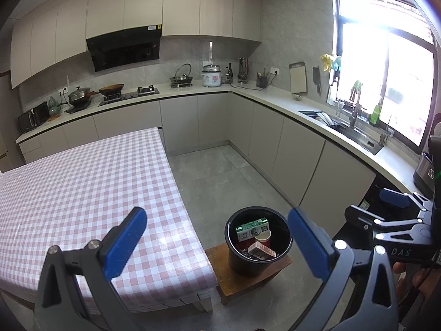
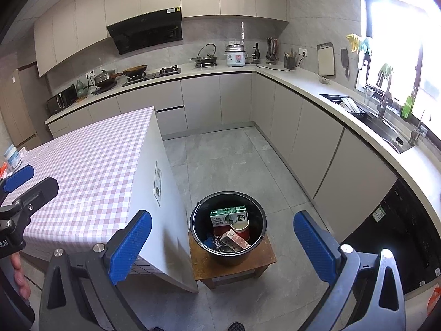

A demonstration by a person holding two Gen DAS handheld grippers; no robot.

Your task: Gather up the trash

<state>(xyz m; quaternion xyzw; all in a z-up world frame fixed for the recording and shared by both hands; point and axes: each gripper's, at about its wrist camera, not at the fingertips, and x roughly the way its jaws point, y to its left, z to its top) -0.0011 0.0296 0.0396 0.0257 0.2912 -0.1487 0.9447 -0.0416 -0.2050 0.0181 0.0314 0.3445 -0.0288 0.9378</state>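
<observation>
Black bucket (image 2: 228, 248): on wooden stool (image 2: 234, 269) off the checked table's (image 2: 91, 165) corner; holds green carton (image 2: 227, 215), paper cup (image 2: 242, 228), pink carton (image 2: 236, 240). Left gripper (image 1: 217, 245), right gripper (image 2: 222, 244): fingers wide apart, empty.

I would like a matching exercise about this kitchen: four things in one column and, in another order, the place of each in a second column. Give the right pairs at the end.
Things
1. black bucket
2. paper cup
3. rice cooker
4. checked cloth

Places
A. on the counter by the far wall
B. on the small wooden stool
C. spread over the table
D. inside the bucket, next to a green and white carton

Pairs: 1-B, 2-D, 3-A, 4-C
</observation>
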